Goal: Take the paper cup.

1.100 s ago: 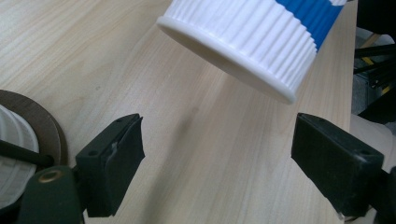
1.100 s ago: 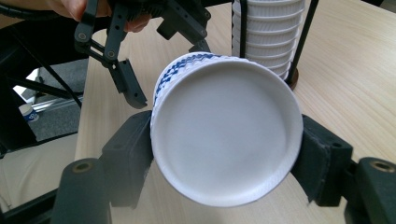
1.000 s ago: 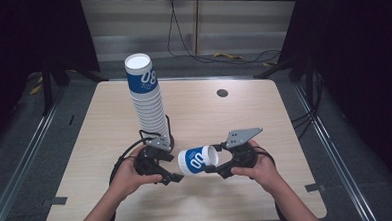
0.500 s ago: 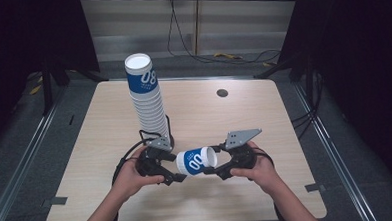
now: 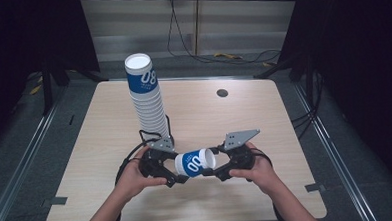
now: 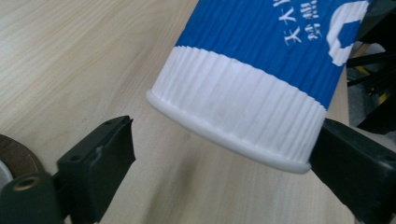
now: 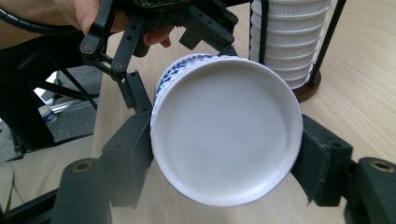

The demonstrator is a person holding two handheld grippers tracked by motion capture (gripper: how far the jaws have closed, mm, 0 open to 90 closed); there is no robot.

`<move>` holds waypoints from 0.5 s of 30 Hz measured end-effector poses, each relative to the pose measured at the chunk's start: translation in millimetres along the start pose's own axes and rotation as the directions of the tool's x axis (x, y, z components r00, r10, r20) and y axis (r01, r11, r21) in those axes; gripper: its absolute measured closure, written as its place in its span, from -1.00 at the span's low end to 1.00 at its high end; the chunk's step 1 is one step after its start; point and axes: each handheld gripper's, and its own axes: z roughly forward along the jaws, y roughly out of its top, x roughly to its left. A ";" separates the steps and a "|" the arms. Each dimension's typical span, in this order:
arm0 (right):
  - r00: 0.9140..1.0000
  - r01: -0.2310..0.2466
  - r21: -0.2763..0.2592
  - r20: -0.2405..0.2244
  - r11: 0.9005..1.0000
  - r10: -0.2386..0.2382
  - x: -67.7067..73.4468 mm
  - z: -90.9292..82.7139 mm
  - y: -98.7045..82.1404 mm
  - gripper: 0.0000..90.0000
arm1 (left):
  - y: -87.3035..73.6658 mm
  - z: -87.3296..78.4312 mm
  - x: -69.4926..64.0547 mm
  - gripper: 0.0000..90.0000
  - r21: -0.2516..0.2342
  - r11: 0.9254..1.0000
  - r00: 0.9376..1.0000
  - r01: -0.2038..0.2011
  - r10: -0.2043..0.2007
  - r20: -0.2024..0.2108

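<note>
A blue and white ribbed paper cup (image 5: 195, 163) lies on its side in the air between my two grippers, near the table's front edge. My right gripper (image 5: 214, 166) is shut on it: in the right gripper view both jaws press the sides of the cup's flat white end (image 7: 226, 135). My left gripper (image 5: 175, 167) is at the cup's other end (image 6: 243, 116). Its jaws straddle the rimmed white band: the right one touches the rim, while the left one stands clear with a gap. A tall leaning stack of matching cups (image 5: 146, 95) rises just behind the left gripper.
The stack (image 7: 287, 42) sits on a brown round base (image 7: 309, 91) with thin black upright rods. The light wooden table (image 5: 264, 117) has a small dark grommet (image 5: 222, 93) near its far edge. Cables lie on the floor beyond it, with dark curtains at both sides.
The cup and both grippers have drifted very slightly toward the near edge. The grip looks the same.
</note>
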 end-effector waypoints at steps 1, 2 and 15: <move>1.000 0.001 0.003 -0.002 1.000 -0.001 0.2 0.5 -0.2 -0.38 | -0.3 0.7 -0.2 -0.84 -0.003 1.000 1.000 -0.005 0.005 -0.001; 1.000 0.000 0.004 -0.003 1.000 0.000 0.5 1.0 -0.3 -0.38 | -0.2 0.5 0.0 -0.84 -0.001 1.000 1.000 -0.010 0.010 0.000; 1.000 0.001 -0.009 -0.029 1.000 -0.001 0.4 4.3 2.0 -0.38 | 2.4 4.3 -1.3 -0.82 -0.043 0.998 0.999 -0.034 0.036 0.031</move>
